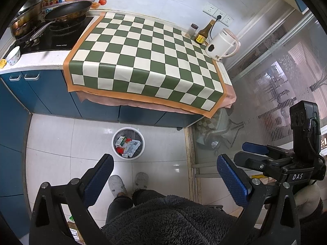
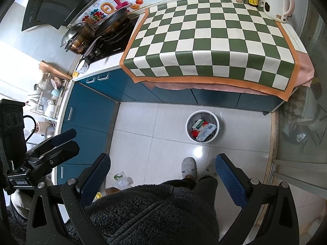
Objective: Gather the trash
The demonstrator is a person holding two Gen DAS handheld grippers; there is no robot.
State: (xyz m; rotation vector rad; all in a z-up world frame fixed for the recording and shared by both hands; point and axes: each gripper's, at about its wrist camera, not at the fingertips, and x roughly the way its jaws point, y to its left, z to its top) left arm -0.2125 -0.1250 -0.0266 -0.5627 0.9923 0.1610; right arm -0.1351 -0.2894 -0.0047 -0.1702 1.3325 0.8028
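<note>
- Trash is lying in one white round bin (image 1: 128,143) on the tiled floor, in front of the blue cabinets; in the left wrist view the bin is holding a green-and-white carton (image 1: 121,140), a pale plastic wrapper (image 1: 132,147) and something red.
- The left gripper (image 1: 165,175) is hanging above the floor with its two blue-padded fingers (image 1: 233,180) spread wide and holding nothing.
- Two grey slippers (image 1: 117,184) are showing below the bin, and the person's dark fleece garment (image 1: 173,220) is filling the bottom edge.
- On the counter, one green-and-white checked mat (image 1: 147,57) is carrying one white kettle (image 1: 221,43), one brown bottle (image 1: 203,33) and one small jar (image 1: 193,30); two pans (image 1: 67,11) are sitting on the hob.
- In the right wrist view, the right gripper (image 2: 162,175) is likewise gaping, its two fingers (image 2: 231,180) well apart and empty.
- The same bin (image 2: 202,127) is sitting ahead of it, and only one slipper (image 2: 189,167) is showing.
- One crumpled clear bag (image 2: 122,180) is lying on the floor near the left finger.
- One dish rack (image 2: 49,100) is standing at the left.
</note>
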